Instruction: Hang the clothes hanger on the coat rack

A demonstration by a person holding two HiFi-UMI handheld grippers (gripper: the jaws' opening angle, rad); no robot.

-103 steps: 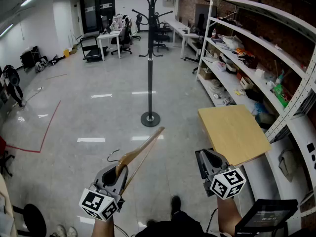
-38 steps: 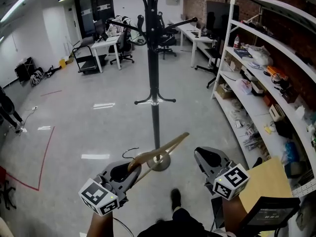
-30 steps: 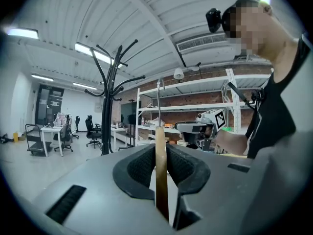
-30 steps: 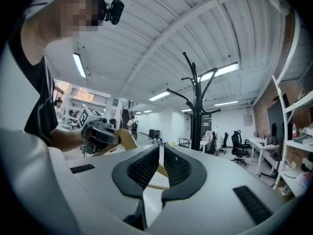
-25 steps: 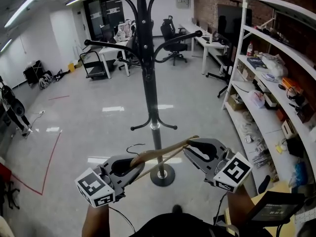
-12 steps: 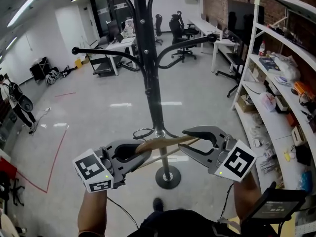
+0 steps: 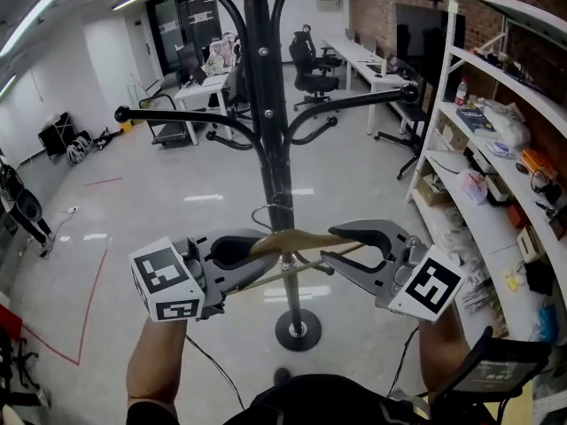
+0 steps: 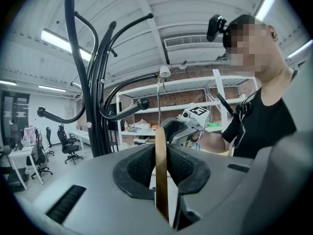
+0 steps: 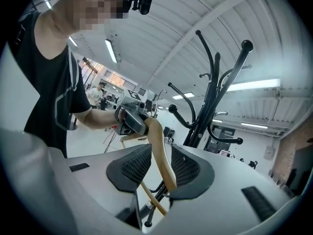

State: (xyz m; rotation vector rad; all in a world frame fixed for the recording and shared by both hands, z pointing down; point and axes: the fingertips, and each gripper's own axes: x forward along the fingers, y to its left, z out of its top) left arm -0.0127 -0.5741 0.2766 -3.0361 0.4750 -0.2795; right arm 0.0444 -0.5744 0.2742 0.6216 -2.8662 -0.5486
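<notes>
The wooden clothes hanger (image 7: pixel 301 240) lies level between my two grippers, just in front of the black coat rack (image 7: pixel 268 104). Its wire hook (image 7: pixel 260 212) curls up beside the rack's pole, under the curved arms. My left gripper (image 7: pixel 252 253) is shut on the hanger's left arm, and the wood (image 8: pixel 160 151) stands on edge between the pads in the left gripper view. My right gripper (image 7: pixel 330 248) has its jaws wide around the hanger's right arm (image 9: pixel 157 146). The wood runs close to one pad, with a gap to the other.
White shelving (image 7: pixel 496 87) full of loose items lines the right side. Desks and office chairs (image 7: pixel 310 56) stand at the back of the room. The rack's round base (image 7: pixel 297 330) rests on the grey floor just ahead of my feet. A dark screen (image 7: pixel 496 370) sits at the lower right.
Both grippers have risen with the hanger and come up close to the rack's pole. The right gripper's jaws have spread wide around the hanger's right arm.
</notes>
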